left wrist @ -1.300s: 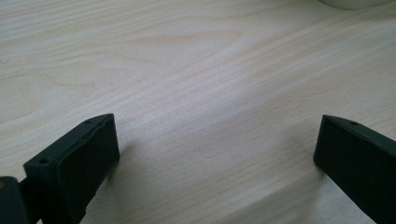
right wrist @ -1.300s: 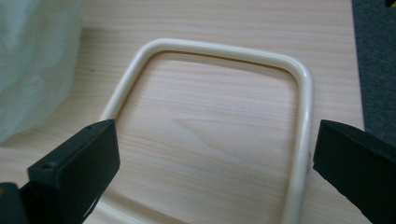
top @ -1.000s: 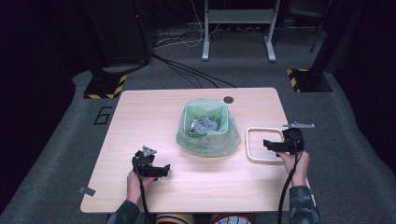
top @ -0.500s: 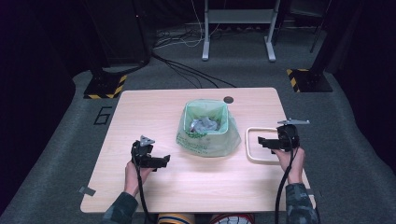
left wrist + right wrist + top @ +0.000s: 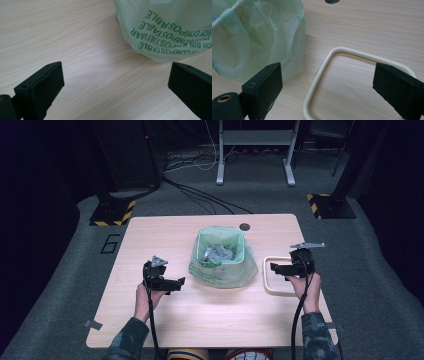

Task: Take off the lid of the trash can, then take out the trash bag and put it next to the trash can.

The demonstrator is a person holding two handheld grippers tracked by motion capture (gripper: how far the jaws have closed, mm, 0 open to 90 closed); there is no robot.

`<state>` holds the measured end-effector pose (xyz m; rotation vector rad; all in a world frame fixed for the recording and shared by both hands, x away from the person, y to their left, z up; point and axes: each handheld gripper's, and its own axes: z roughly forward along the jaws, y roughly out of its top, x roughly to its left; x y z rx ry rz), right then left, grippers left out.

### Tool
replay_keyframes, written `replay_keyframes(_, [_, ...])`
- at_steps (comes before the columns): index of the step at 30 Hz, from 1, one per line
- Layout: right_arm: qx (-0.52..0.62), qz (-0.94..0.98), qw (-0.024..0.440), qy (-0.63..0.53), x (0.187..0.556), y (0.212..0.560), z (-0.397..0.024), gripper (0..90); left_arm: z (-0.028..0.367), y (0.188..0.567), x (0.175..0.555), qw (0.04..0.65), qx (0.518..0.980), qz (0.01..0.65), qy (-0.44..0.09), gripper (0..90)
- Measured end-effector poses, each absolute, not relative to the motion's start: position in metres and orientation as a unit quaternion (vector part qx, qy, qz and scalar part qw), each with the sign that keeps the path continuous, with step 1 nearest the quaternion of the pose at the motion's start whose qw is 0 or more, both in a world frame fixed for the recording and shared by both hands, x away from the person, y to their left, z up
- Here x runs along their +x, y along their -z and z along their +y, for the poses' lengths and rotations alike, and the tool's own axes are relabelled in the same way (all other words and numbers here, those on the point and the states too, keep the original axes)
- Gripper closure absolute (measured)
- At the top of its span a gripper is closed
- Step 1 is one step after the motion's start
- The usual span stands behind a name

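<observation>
Apparently bag beyond open fingers.

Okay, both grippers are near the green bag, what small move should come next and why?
Probably ease both grippers inward to the bag's rim. The left gripper and right gripper flank the green bag, jaws open, neither touching it. The cream frame lies loose on the table, waiting.
</observation>
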<state>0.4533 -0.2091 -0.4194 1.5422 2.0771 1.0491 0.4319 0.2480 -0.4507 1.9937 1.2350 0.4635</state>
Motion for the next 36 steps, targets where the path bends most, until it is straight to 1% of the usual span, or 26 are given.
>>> replay_keyframes(16, [0.526, 0.744, 0.169, -0.375, 0.465, 0.403, -0.185, 9.4, 0.247, 0.431, 0.442, 0.384, 0.771, 0.475, -0.183, 0.4])
replay_keyframes(36, [0.516, 0.748, 0.157, -0.386, 0.483, 0.392, -0.166, 13.7, 0.233, 0.408, 0.471, 0.402, 0.770, 0.465, -0.172, 1.2])
